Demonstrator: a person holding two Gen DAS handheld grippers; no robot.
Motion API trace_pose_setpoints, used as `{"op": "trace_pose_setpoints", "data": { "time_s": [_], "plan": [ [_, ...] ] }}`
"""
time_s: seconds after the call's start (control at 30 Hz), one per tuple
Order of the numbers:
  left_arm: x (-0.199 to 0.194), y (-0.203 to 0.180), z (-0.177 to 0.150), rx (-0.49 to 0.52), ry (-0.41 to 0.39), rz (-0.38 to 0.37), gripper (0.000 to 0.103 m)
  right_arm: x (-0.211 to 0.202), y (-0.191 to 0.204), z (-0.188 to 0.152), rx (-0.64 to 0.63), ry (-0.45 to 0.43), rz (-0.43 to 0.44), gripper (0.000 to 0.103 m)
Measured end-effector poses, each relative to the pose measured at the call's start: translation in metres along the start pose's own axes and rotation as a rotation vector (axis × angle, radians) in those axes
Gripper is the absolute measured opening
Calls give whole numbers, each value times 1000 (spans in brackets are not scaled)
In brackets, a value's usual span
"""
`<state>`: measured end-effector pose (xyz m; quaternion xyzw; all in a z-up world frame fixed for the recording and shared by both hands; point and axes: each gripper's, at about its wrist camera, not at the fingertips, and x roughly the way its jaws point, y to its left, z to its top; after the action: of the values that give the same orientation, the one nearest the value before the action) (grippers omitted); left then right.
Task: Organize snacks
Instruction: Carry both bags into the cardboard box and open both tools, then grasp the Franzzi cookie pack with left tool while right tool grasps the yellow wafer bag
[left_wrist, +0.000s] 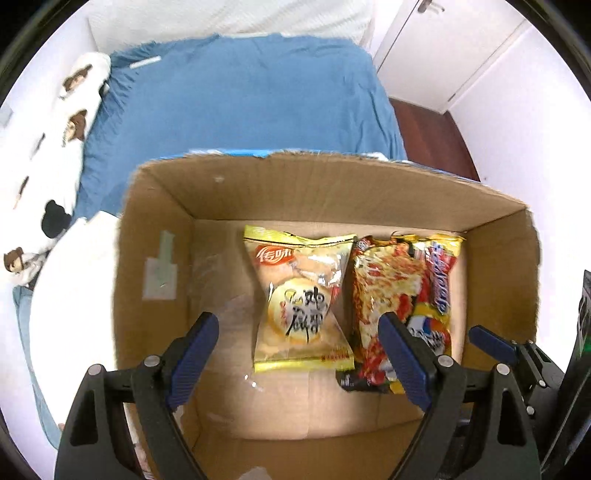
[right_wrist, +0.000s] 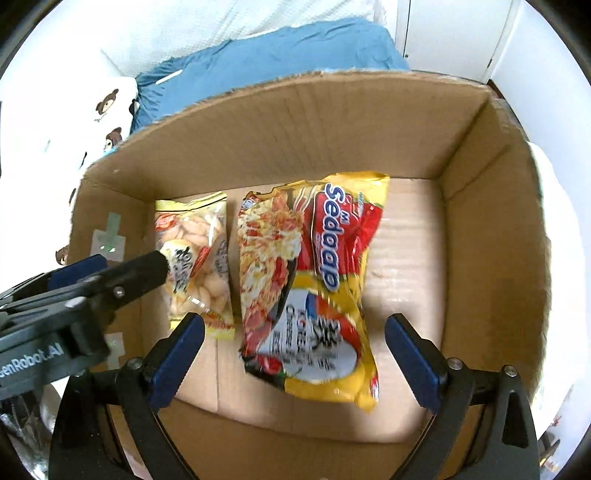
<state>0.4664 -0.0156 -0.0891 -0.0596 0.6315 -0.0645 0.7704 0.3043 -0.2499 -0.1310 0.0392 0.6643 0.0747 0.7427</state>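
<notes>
We see a big blue bed cover (left_wrist: 251, 99) spread out behind the cardboard box (left_wrist: 332, 188). The box is open on top and its brown walls stand up all around. Two snack bags lie flat on the box floor, side by side.

The red and yellow noodle bag (right_wrist: 314, 280) is the bigger one. It lies near the middle of the box, a bit toward the right wall. The yellow cracker bag (left_wrist: 301, 302) is smaller. It lies just beside the noodle bag, on the side nearer the box's left wall. The rest of the box floor is bare cardboard.

Our left gripper (left_wrist: 299, 365) hangs over the box above the cracker bag, with its jaws wide apart and nothing in them. Our right gripper (right_wrist: 295, 362) hangs over the noodle bag, jaws wide too, holding nothing.
</notes>
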Motion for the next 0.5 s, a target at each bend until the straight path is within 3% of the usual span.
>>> {"op": "trace_pose_setpoints", "data": {
  "time_s": [0.27,0.5],
  "plan": [
    [-60,-3,-40,23,-156,53,88,-65,15,-34,-10,-122,-14,100],
    [-103,-12,-77,33,-239,65,88,-117,19,-77,-29,-211,-35,100]
  ]
}}
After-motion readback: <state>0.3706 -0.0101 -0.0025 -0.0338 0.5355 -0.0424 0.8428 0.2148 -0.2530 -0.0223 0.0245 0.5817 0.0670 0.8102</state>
